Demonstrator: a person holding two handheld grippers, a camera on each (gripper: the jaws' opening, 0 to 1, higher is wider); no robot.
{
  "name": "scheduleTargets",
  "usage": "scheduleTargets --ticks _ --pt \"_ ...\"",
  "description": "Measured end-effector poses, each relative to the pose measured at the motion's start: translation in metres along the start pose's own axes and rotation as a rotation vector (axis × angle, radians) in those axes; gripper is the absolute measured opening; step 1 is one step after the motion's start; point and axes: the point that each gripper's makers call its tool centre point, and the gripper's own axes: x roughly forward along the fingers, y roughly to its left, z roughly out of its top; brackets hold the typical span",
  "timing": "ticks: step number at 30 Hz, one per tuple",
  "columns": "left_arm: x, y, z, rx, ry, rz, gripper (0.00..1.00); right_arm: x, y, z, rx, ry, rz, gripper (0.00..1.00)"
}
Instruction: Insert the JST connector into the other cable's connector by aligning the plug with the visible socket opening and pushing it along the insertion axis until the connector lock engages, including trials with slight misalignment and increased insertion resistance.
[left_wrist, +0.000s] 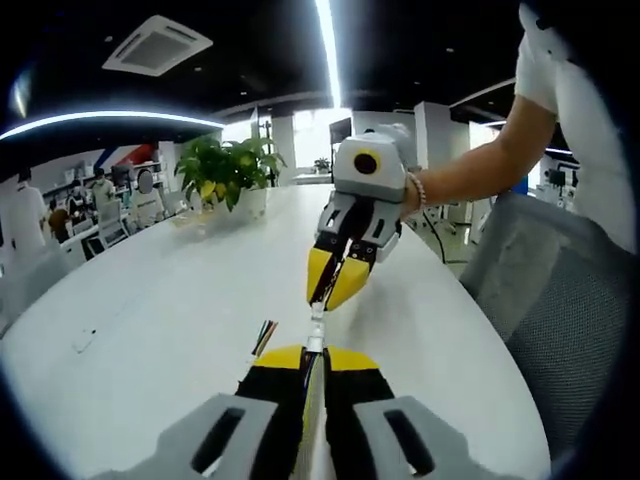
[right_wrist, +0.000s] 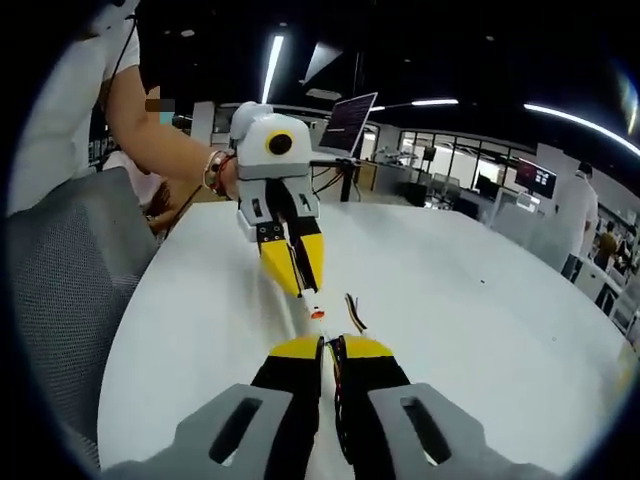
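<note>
Over the white table (left_wrist: 150, 300), the two grippers point at each other, tips a short gap apart. My left gripper (left_wrist: 308, 358) is shut on a thin cable end, and a small white connector (left_wrist: 316, 332) sticks out past its yellow tips. The right gripper (left_wrist: 335, 290) comes down from above, shut on the other cable end. In the right gripper view, my right gripper (right_wrist: 330, 347) is shut with coloured wires (right_wrist: 352, 312) trailing beside it. A white and red connector (right_wrist: 316, 313) sits between it and the left gripper (right_wrist: 300, 280). I cannot tell whether the two connectors are joined.
Loose coloured wire ends (left_wrist: 263, 337) lie on the table left of my left jaws. A potted plant (left_wrist: 230, 170) stands at the far end. A grey mesh chair (left_wrist: 560, 300) (right_wrist: 60, 290) is beside the table edge. A person's arm (left_wrist: 480, 160) holds the right gripper.
</note>
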Motion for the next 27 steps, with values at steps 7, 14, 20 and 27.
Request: scheduleTargets --ticks 7,14,20,27 --pt "0.0028 -0.0001 0.0025 0.01 -0.002 -0.003 0.0 0.0023 0.002 0.003 -0.003 -0.001 0.003 0.03" --pt "0.0023 0.0002 0.0024 0.015 0.005 -0.003 0.0 0.0027 0.0018 0.0021 -0.001 0.006 0.0 0.03" --pt "0.0012 0.0013 0.002 0.018 0.008 0.0 0.0 0.0035 0.0015 0.0034 0.002 0.005 0.0 0.03" --pt "0.001 -0.0005 0.0025 0.023 0.009 0.0 0.0 0.0067 0.0056 0.0064 0.011 -0.006 0.013 0.03"
